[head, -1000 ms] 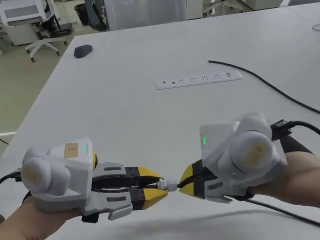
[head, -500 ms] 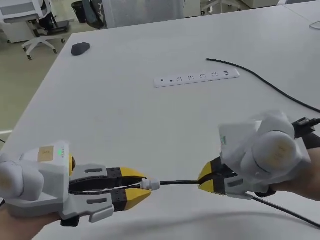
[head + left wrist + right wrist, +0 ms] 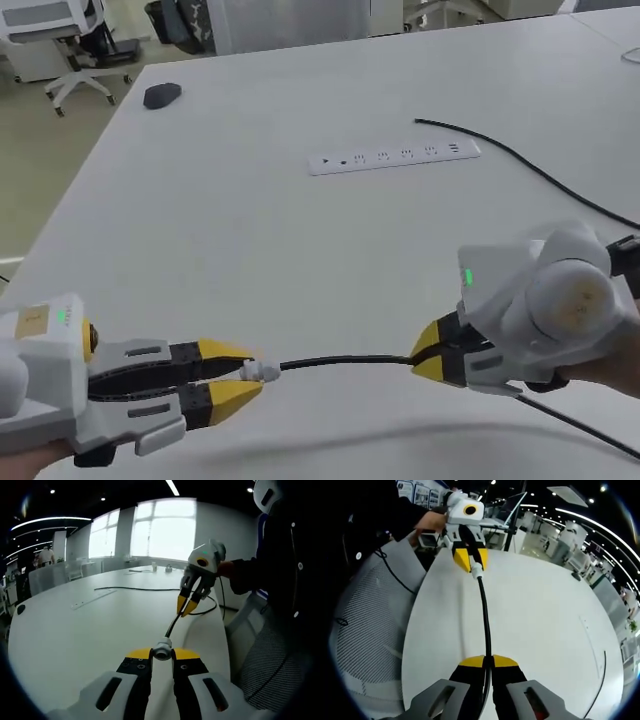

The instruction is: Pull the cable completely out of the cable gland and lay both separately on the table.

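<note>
My left gripper (image 3: 238,378) pinched the white cable gland (image 3: 258,371) at its tips. The black cable (image 3: 345,361) ran from the gland to my right gripper (image 3: 428,357), which squeezed it tight. I think the cable was not all out yet, and both were up off the table (image 3: 250,230). A power strip (image 3: 393,157) lay far ahead, not blocking.

Black cable (image 3: 345,361), white cable gland (image 3: 262,371) (yellow tips: left gripper (image 3: 248,372), right gripper (image 3: 418,361))

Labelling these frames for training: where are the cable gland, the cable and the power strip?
cable gland (image 3: 259,372), head view, its white body.
cable (image 3: 345,361), head view, middle of the black span.
power strip (image 3: 395,157), head view, centre of its top face.
</note>
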